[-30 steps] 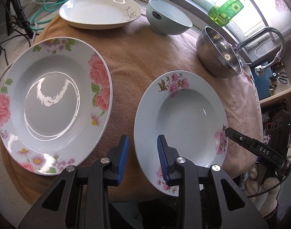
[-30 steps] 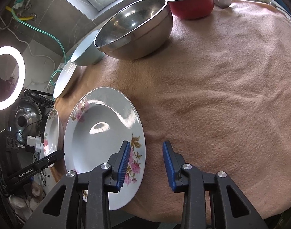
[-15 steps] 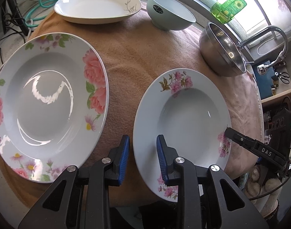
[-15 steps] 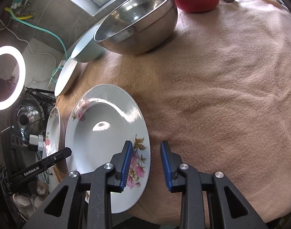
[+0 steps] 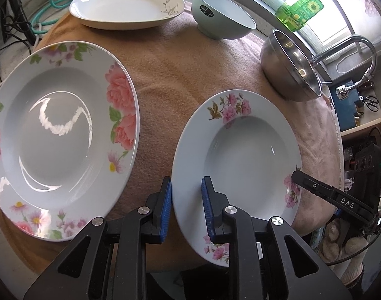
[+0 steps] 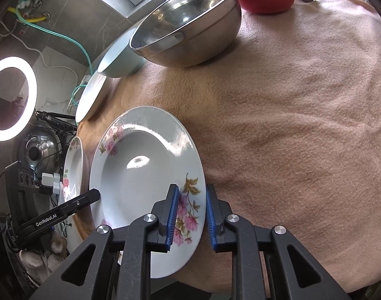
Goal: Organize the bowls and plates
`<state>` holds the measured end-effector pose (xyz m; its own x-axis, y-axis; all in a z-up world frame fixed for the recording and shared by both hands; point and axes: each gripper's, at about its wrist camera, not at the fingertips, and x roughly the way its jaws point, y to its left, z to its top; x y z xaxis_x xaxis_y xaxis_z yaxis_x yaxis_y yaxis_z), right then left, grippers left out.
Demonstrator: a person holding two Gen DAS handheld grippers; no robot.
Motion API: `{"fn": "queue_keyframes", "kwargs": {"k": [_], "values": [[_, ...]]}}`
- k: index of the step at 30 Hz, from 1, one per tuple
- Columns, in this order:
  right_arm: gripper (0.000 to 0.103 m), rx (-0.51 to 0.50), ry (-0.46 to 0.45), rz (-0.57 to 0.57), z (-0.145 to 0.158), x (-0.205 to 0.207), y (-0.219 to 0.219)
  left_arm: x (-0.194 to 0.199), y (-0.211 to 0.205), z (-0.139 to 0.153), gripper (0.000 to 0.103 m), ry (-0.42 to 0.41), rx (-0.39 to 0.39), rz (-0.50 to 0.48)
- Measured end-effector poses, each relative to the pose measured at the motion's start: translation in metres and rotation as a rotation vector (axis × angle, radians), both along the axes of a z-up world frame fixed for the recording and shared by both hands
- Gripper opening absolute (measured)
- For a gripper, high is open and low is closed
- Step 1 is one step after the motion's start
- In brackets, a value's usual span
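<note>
Plate (image 5: 240,155) — white, pink-flowered rim — straddled by both narrowing claws, left (image 5: 186,210) and right (image 6: 190,215).

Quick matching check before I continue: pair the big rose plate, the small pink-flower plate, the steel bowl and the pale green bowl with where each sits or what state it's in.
Things:
1. big rose plate
2. small pink-flower plate
3. steel bowl
4. pale green bowl

Descriptions:
A. rim between both hand-held grippers' jaws
B. by the faucet side
C. beside the white leaf-sprig plate
D. left of the flower plate, ungripped

Pairs: 1-D, 2-A, 3-B, 4-C
</note>
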<state>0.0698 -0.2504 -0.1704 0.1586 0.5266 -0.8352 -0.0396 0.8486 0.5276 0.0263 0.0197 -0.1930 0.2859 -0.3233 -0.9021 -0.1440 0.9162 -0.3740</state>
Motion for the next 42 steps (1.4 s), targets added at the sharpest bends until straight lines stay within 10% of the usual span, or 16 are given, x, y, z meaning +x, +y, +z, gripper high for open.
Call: {"fn": "queue_keyframes", "kwargs": {"k": [42], "values": [[0.020,-0.050,-0.023,0.017,0.005,-0.011,-0.002,-0.004,-0.019,-0.001,0.021,0.010,-0.010,-0.053]]}}
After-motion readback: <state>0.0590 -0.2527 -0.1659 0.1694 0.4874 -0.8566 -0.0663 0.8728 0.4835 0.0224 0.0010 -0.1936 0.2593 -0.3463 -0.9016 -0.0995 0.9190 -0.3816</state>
